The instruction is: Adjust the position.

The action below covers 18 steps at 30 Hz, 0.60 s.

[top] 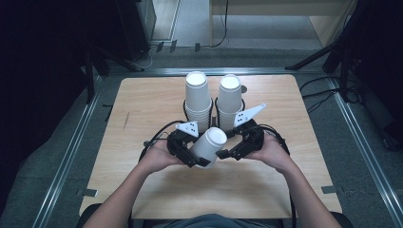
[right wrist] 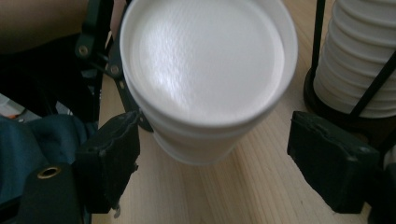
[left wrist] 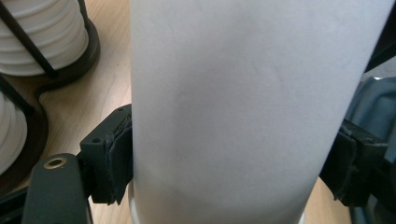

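Paper cup held tilted between the two grippers, just in front of the cup rack.

Left gripper [top: 196, 156] clamps the white paper cup [top: 209, 142] across its wall; cup's long axis leans toward the right gripper [top: 227, 153], whose jaws stand wide around its closed end, short of the cup rack [top: 215, 102].

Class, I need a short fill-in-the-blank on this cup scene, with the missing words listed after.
1. The left hand-held gripper is shut on a white paper ____.
2. The right hand-held gripper has its jaws ____, one on each side of the cup.
3. Behind the grippers stand ____ stacks of cups in a black holder.
4. The table top is made of ____.

Missing words: cup; open; two; wood
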### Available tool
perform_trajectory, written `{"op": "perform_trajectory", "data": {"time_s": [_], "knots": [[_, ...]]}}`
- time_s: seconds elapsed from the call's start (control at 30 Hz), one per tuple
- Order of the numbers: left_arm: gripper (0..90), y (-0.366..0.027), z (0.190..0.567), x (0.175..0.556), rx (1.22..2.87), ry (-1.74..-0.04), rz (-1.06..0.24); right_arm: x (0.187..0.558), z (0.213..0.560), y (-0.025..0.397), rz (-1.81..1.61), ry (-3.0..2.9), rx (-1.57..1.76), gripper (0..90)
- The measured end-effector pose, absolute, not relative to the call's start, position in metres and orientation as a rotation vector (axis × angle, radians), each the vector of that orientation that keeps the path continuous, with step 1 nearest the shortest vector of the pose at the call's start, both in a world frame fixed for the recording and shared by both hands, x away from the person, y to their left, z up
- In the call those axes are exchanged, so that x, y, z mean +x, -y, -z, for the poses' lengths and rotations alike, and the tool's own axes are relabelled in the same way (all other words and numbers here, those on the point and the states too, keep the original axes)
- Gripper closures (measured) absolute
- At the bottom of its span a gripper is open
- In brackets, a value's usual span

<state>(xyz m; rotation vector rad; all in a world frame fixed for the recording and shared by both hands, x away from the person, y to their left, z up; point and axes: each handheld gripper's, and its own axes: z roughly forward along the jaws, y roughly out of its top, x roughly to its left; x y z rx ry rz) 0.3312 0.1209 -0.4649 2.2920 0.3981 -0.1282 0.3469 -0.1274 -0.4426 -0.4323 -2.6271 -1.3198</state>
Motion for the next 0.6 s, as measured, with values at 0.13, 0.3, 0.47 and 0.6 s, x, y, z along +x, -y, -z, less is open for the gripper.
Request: {"op": "perform_trajectory", "data": {"time_s": [0.13,0.3,0.47,0.6], "knots": [[17.2,-0.126,0.459,0.33,2.323,-0.414,0.113,0.345,0.449,0.128,1.272,2.653,-0.409,19.8],[17.1,-0.132,0.454,0.331,2.363,-0.415,0.086,0.342,0.456,0.126,1.225,2.693,-0.379,21.1],[17.1,-0.134,0.452,0.333,2.421,-0.415,0.059,0.342,0.461,0.126,1.222,2.718,-0.374,21.2],[17.1,-0.131,0.452,0.335,2.465,-0.407,0.048,0.342,0.467,0.123,1.183,2.75,-0.358,21.6]]}}
